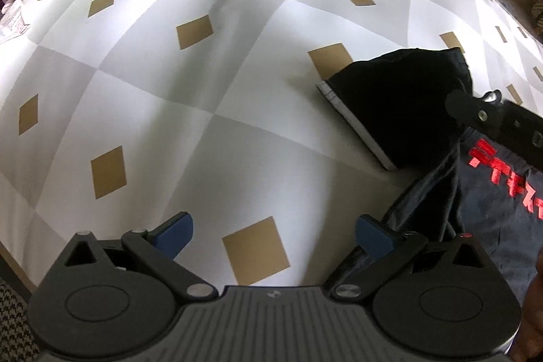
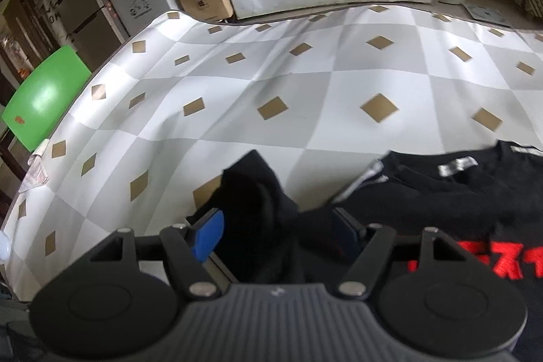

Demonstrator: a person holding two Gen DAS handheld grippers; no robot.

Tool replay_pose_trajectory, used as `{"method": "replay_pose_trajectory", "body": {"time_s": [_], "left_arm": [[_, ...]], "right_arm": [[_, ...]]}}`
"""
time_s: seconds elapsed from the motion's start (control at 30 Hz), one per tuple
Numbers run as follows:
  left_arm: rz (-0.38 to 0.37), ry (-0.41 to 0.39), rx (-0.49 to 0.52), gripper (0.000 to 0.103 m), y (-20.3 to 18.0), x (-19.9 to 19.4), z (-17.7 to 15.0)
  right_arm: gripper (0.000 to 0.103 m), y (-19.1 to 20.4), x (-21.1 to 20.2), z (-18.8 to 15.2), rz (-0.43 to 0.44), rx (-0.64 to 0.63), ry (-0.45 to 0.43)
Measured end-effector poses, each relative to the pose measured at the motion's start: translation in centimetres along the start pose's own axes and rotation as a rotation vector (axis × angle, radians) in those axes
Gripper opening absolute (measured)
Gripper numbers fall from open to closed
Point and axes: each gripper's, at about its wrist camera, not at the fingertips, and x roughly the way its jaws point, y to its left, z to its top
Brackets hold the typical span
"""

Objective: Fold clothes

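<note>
Both grippers' fingers gape, left gripper [image 1: 274,234] over bare tablecloth [image 1: 169,90], right gripper [image 2: 275,234] loosely straddling the black shirt [image 2: 441,192].

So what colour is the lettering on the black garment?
Red, on the black cloth garment; the red lettering shows best in the left wrist view.

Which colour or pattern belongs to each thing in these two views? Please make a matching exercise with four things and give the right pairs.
Things:
1. garment
2. print on the garment
3. chair
4. tablecloth

Colours or patterns:
A. green
B. grey and white checks with tan diamonds
C. black
D. red

Pairs: 1-C, 2-D, 3-A, 4-B
</note>
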Motion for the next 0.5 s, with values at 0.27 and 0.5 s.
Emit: {"method": "replay_pose_trajectory", "body": {"time_s": [0.27,0.5], "left_arm": [[0.002,0.039,-0.045,0.103,1.4,0.6,0.2],[0.002,0.055,-0.055,0.103,1.5,1.1,0.1]], "right_arm": [[0.067,1.1,2.4,-0.7,-0.038,-0.067,0.007],[0.019,2.6,2.4,-1.6,-0.051,-0.167,0.010]]}}
